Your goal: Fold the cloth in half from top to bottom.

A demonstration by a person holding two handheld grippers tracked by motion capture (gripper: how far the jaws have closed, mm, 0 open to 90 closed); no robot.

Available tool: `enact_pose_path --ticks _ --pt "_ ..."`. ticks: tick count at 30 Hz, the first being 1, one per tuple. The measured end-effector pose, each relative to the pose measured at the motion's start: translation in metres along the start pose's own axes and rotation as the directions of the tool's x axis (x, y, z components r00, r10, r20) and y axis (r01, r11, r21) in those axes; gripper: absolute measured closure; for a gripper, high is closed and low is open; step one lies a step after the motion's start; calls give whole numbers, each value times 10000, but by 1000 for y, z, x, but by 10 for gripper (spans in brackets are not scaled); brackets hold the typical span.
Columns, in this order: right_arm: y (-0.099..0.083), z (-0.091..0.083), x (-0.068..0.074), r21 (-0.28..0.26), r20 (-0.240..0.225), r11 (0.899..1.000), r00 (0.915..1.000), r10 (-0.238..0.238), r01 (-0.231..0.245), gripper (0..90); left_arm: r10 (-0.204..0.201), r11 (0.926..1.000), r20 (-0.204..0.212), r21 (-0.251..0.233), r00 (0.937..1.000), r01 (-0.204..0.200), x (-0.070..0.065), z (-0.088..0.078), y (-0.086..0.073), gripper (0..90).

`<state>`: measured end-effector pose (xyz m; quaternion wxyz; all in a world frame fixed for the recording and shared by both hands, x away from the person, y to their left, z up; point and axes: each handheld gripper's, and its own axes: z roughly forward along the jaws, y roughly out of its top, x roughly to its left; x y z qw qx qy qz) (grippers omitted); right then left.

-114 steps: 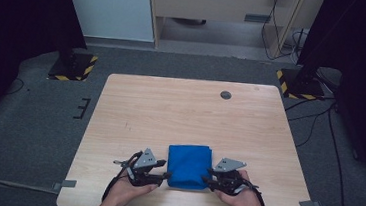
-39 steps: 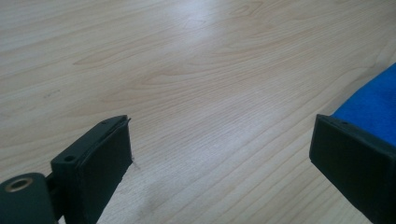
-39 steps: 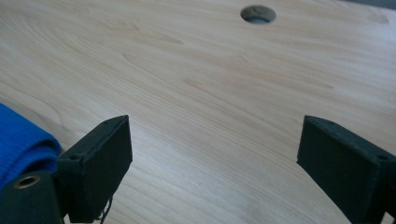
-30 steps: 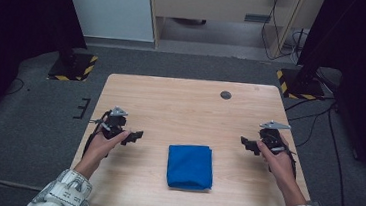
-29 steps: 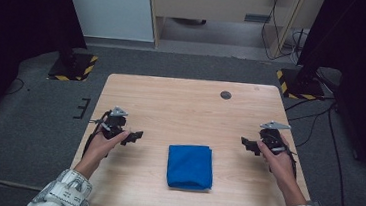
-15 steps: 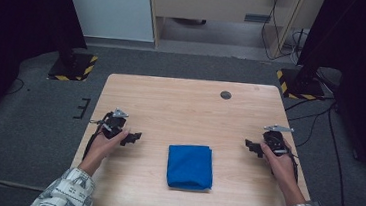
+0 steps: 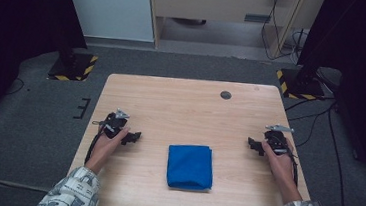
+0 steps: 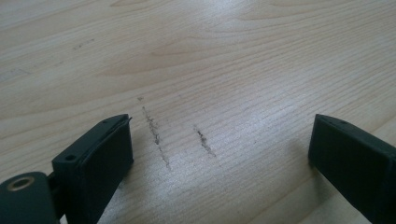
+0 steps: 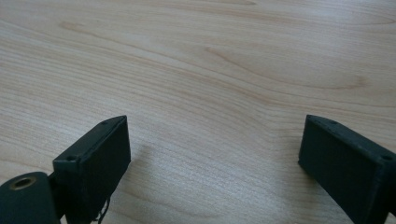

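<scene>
Two grippers rest on the wooden table (image 7: 191, 103), one at each side, with a folded blue cloth (image 7: 190, 166) between them. From the cloth, the left gripper (image 7: 129, 137) sits at about ten o'clock and the right gripper (image 7: 253, 144) at about two o'clock, both well apart from it. In the high view their jaws are too small and dark to read, but each gripper's own view shows its two black jaws spread wide over bare wood with nothing between them. The left gripper view also shows a few short dark scuff marks (image 8: 156, 135) on the grain between its jaws.

The cloth lies flat near the table's near edge, roughly centred; its long axis seems to run from twelve to six o'clock, though it is close to square. A small dark round spot (image 7: 226, 94) lies at about one o'clock, near the far edge; what it is cannot be made out. The person's patterned sleeves (image 7: 70, 193) are cut off by the bottom of the high view.
</scene>
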<state>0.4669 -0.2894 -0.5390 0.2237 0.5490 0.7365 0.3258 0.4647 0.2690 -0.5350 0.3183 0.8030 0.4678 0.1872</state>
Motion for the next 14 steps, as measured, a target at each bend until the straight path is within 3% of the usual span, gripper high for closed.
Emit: enact_pose_path --ticks 2,5,14 --pt "0 1 3 100 123 9995 9995 -288 287 70 17 9998 3 -223 10000 -17 -1 1 -3 16" --pt "-2 -1 10 173 -162 9984 9984 -544 547 60 -33 9997 -59 -223 10000 32 -2 1 -3 14" --pt "-19 -18 25 279 397 9996 9992 18 -29 8 -369 9992 -309 -161 9988 364 -3 -1 -5 0"
